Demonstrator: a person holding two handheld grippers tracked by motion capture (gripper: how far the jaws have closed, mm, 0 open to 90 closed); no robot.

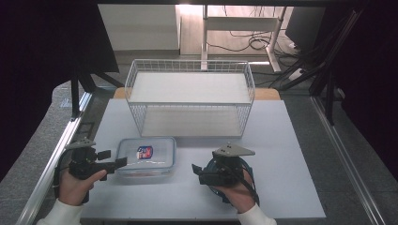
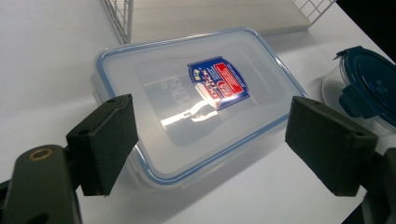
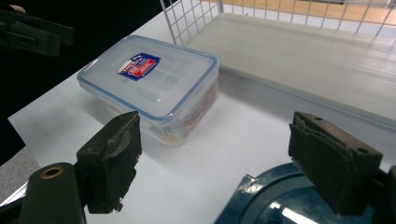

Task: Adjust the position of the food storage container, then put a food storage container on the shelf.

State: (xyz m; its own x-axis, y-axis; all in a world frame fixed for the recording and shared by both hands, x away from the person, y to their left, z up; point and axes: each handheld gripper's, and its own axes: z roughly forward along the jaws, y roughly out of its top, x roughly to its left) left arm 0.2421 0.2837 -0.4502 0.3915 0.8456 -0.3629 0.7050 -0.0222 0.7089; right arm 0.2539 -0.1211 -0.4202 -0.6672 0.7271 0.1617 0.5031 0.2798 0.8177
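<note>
Centrally, lower frame: clear box [image 1: 146,156] with blue-rimmed lid on white tabletop [image 1: 281,154], before wire shelf [image 1: 190,96]. Left gripper [image 1: 114,159], jaws released, beside box. Right gripper [image 1: 194,169], jaws released, above blue-lidded round container [image 3: 280,200].

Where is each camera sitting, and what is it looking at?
High view: above the person's side, looking forward and down at the white table, wire rack and rectangular box; forearms, both hands, left gripper and right gripper show.
Left gripper view: rides the left gripper, facing the rectangular box; its open black jaws show, round blue-lidded container beyond.
Right gripper view: rides the right gripper, above the round container's lid, facing box and rack.
All share the rectangular box.
</note>
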